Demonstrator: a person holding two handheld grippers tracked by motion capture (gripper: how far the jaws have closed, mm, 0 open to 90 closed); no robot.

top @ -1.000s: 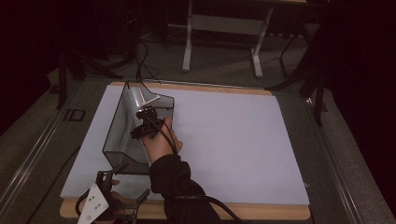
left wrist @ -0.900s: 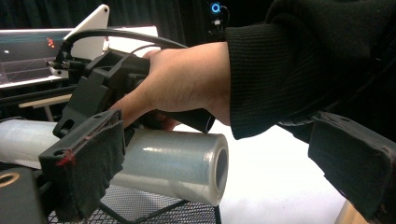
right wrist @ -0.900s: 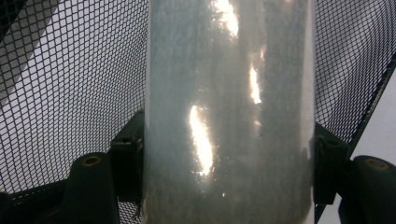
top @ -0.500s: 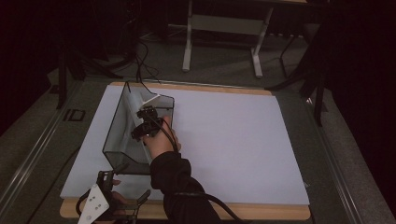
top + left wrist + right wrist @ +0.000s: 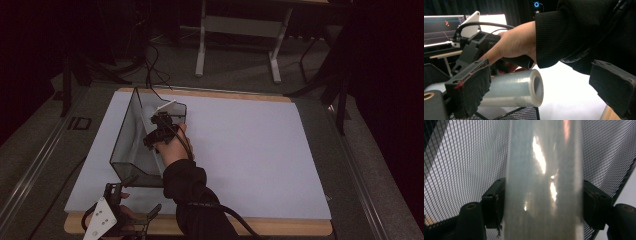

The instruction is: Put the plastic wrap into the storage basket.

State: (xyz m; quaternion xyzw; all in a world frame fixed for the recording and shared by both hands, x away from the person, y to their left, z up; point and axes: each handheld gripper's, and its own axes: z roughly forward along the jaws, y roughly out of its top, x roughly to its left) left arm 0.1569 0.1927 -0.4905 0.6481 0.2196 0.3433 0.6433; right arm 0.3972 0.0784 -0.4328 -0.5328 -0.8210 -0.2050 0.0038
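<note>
R gripper (image 5: 156, 131) clamped on clear shiny plastic-film roll (image 5: 544, 185) inside black wire-mesh basket (image 5: 125, 150) (on pale mat). L gripper (image 5: 131, 200) jaws apart, near table front edge.

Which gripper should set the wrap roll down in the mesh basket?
Right, likely. The right gripper already has its jaws on both sides of the wrap roll, inside the mesh basket. The left gripper sits open near the table's front edge, holding nothing.

The film roll (image 5: 544, 185) lies in the mesh basket (image 5: 127, 135) at the mat's (image 5: 250, 150) left.
</note>
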